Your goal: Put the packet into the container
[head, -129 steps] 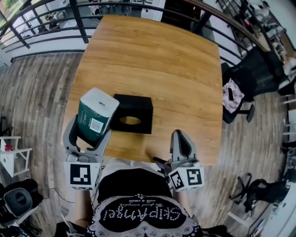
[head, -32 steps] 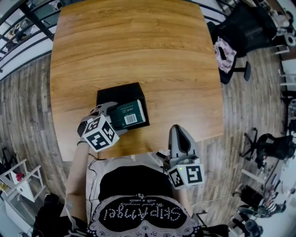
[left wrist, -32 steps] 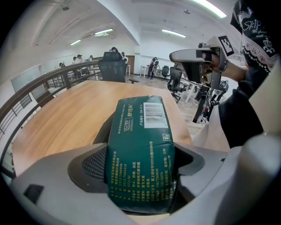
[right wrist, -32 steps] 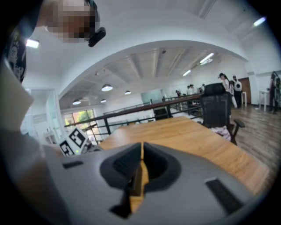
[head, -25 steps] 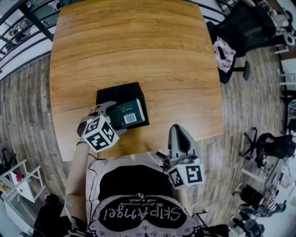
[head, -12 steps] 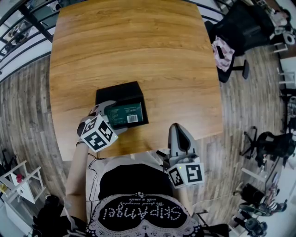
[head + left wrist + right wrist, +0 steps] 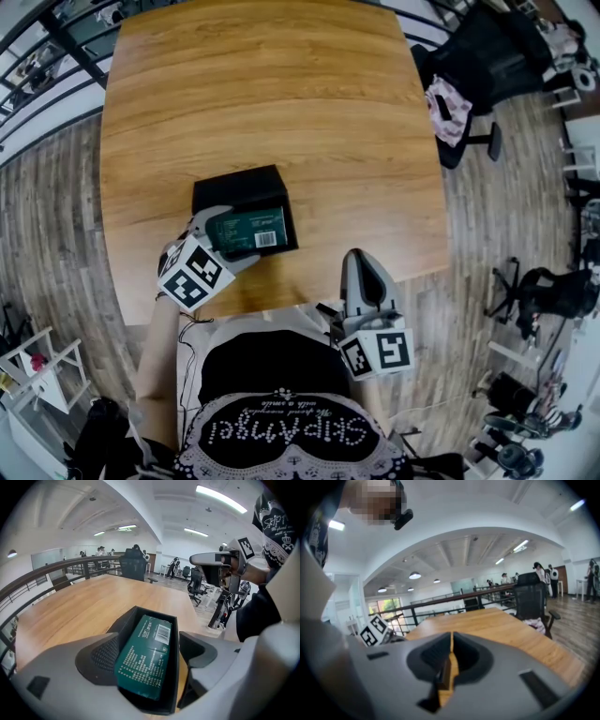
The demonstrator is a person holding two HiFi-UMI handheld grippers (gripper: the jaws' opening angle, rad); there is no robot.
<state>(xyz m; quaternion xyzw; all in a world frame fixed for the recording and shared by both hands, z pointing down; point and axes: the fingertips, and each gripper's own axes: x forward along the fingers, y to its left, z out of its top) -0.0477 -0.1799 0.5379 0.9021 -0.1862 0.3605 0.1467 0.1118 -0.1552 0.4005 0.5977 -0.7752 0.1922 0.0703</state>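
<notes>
Left gripper point(image 7: 228, 246) reaches forward over the near edge of the wooden table point(image 7: 272, 94), forearm point(image 7: 155, 375) extended, marker cube point(image 7: 195, 272) tilted toward the camera. Its jaws are spread: in the left gripper view the left pad sits against or just beside the packet's long side, the right pad stands clear of it with the box wall in between. Not squeezing the packet.

Right gripper point(image 7: 363, 267) held low near the person's torso, just off the table's near edge, pointing forward. Jaws pressed together, only a thin seam between them, nothing held point(image 7: 451, 653).

Dark green rectangular packet point(image 7: 248, 230) with white print and a white barcode label on the end away from the left gripper. It lies flat, broad face up, inside the container, end nearest the left gripper between the spread jaws point(image 7: 150, 653); in that view the packet point(image 7: 145, 658) looks slightly skewed against the box walls.

Black rectangular open-top container point(image 7: 239, 183) sits on the table near its front-left part, apart from the right gripper. Its walls point(image 7: 121, 623) surround the packet; the packet is all that shows in it.
</notes>
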